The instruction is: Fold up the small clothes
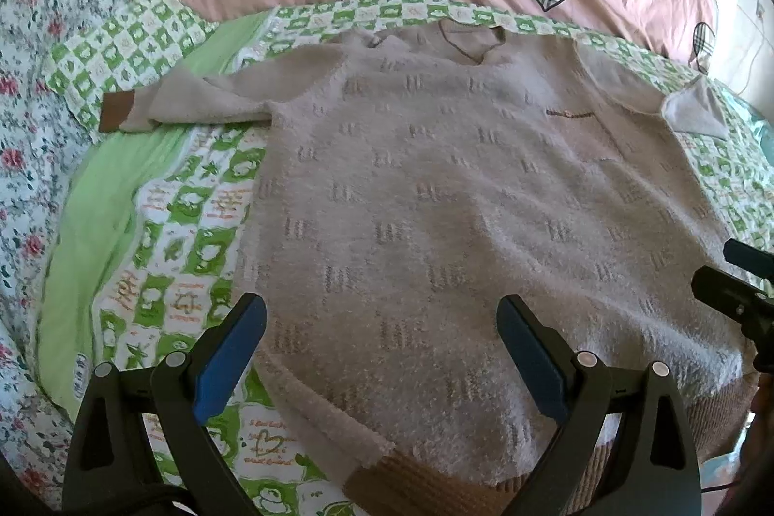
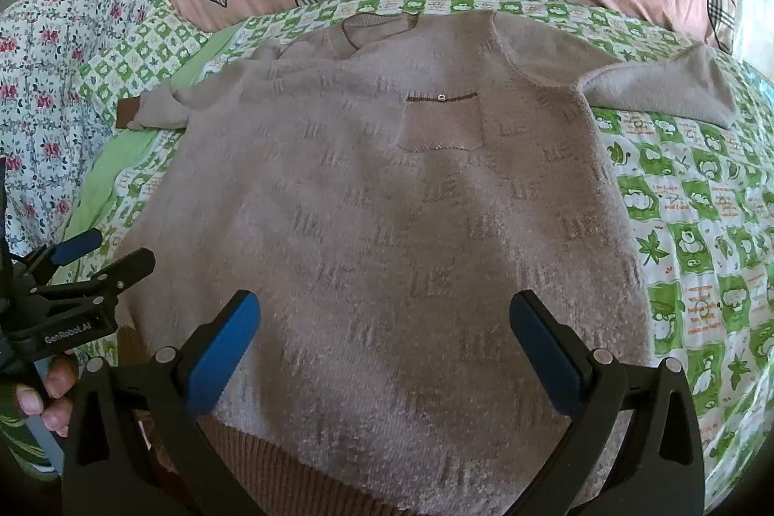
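Lying flat on bed (image 1: 193,197), sweater (image 1: 459,201), both grippers' fingers spread wide, left gripper (image 1: 382,351), right gripper (image 2: 384,346), chest pocket (image 2: 442,124) seen clearly in right view only.

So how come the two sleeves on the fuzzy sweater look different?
The left sleeve lies stretched out flat, and its brown cuff shows at the end. The right sleeve is bent back on itself, so no cuff shows and it looks shorter. Both are the same fuzzy grey-beige as the sweater and rest on the green checked blanket.
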Demonstrator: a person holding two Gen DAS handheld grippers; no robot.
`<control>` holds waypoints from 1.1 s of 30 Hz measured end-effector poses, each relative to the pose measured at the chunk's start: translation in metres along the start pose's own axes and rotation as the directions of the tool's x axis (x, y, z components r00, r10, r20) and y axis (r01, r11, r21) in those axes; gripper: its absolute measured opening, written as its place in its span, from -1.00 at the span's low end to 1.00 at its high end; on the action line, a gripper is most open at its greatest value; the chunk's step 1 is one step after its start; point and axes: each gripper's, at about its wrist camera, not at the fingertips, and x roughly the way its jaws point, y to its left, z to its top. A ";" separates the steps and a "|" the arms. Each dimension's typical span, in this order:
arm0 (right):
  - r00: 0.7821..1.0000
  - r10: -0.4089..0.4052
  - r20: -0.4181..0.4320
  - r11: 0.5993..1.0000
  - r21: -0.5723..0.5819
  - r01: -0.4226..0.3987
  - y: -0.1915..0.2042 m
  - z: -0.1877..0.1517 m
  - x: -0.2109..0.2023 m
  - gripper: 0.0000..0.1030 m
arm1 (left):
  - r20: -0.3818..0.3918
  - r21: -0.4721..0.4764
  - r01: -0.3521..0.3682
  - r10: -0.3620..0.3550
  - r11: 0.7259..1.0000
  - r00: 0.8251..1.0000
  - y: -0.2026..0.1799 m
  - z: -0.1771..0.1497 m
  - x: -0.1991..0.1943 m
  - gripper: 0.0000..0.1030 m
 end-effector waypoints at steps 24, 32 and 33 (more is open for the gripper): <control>0.997 -0.074 0.022 0.978 0.199 0.068 -0.109 0.047 -0.002 0.99 | 0.033 -0.018 0.063 -0.063 0.998 0.997 0.004 0.038 0.024 0.88; 0.981 -0.185 0.053 0.936 0.313 0.159 -0.205 0.113 0.012 0.98 | -0.007 -0.031 0.104 -0.104 0.994 0.995 -0.003 0.053 0.041 0.88; 0.978 -0.201 0.063 0.928 0.331 0.169 -0.220 0.124 0.015 0.95 | -0.009 -0.031 0.104 -0.105 0.994 0.994 -0.003 0.055 0.043 0.88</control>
